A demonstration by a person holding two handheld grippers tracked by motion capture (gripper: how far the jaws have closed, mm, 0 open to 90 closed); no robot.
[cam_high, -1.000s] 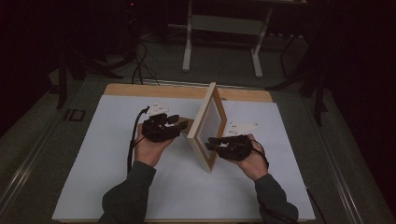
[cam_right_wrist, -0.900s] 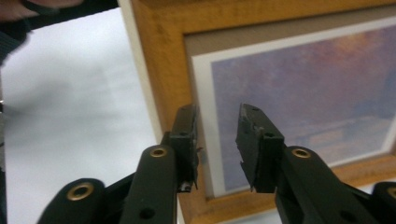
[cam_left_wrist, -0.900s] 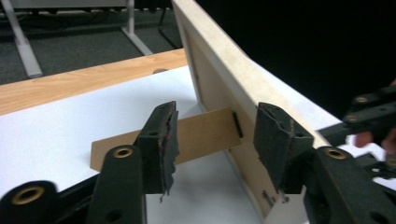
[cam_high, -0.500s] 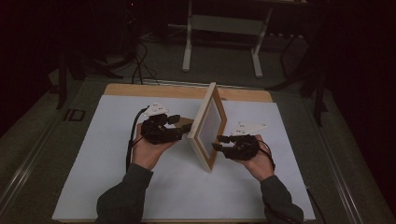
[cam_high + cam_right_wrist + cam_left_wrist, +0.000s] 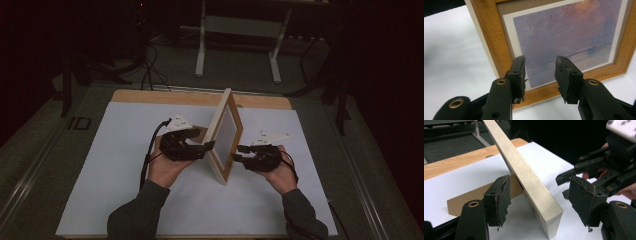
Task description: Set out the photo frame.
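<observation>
Fingers of left gripper [image 5: 541,202] wide astride picture frame [image 5: 529,180] edge; right gripper [image 5: 540,72] parted, facing its painted front

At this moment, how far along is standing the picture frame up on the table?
Done: the picture frame stands tilted on the white table, its brown back stand out. In hand: the left claw straddles its wooden edge, open; the right claw is open in front of the picture. Left: letting go, if it stands alone.
</observation>
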